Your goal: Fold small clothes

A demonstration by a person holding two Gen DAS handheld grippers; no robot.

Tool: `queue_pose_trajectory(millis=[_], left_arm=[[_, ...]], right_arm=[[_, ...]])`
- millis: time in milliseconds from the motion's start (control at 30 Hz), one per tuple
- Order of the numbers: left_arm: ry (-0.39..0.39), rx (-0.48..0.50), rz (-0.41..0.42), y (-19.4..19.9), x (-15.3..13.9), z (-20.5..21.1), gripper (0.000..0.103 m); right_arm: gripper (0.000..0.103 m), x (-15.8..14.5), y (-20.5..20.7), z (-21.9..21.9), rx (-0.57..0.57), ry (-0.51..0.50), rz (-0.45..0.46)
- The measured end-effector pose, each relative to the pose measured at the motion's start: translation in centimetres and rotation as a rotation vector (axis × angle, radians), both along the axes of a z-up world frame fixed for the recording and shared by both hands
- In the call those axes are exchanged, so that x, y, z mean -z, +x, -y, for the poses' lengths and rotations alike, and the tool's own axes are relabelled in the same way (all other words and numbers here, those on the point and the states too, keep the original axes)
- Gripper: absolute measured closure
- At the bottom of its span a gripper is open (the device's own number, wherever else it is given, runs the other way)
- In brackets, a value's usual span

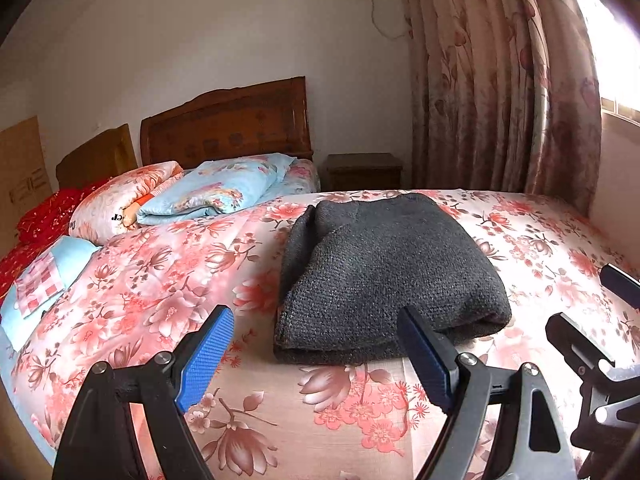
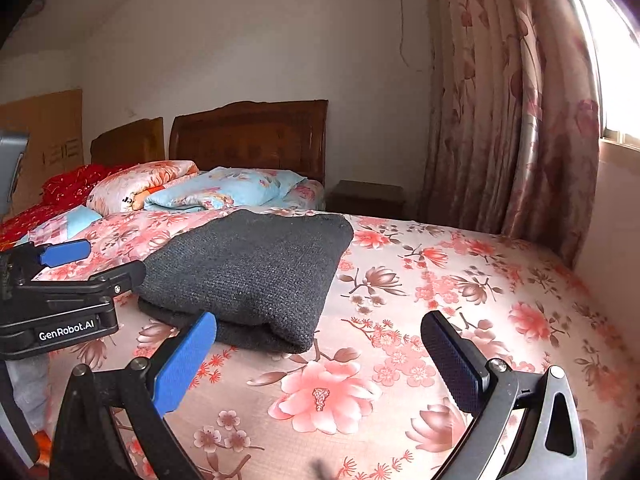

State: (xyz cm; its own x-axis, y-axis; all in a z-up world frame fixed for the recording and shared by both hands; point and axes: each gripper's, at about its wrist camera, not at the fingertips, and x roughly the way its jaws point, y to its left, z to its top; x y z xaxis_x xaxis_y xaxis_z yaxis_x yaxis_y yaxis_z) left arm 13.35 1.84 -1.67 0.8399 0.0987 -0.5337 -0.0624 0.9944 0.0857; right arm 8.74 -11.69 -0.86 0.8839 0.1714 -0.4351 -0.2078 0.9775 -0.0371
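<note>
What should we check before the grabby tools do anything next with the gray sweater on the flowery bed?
1. Left tool open and holding nothing: ok.
2. Right tool open and holding nothing: ok.
3. Gray sweater already folded into a compact bundle: ok.
4. Sweater lies flat on the flowery bedspread, away from its edge: ok.
5. Both tools apart from the sweater, not touching it: ok.
6. Folded edges neat underneath: cannot tell, hidden.
</note>
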Motion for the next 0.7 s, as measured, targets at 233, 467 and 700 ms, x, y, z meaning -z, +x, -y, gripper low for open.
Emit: queue_pose_trajectory(millis=[233, 467, 700], left_arm=[[-0.002, 0.003, -0.003, 0.05, 0.06, -0.02, 0.018], [-0.004, 0.003, -0.004, 0.06, 0.06, -0.03, 0.018], [-0.005, 0.007, -0.008, 0.0, 0.24, 0.03, 0.018]], right_arm=[[0.0, 0.08, -0.01, 0.09, 0.002, 0.006, -0.004], [0.0, 0.1, -0.01, 0.1, 0.003, 0.006, -0.005], [0.0, 0.28, -0.03, 0.16, 0.001, 0.01, -0.009]])
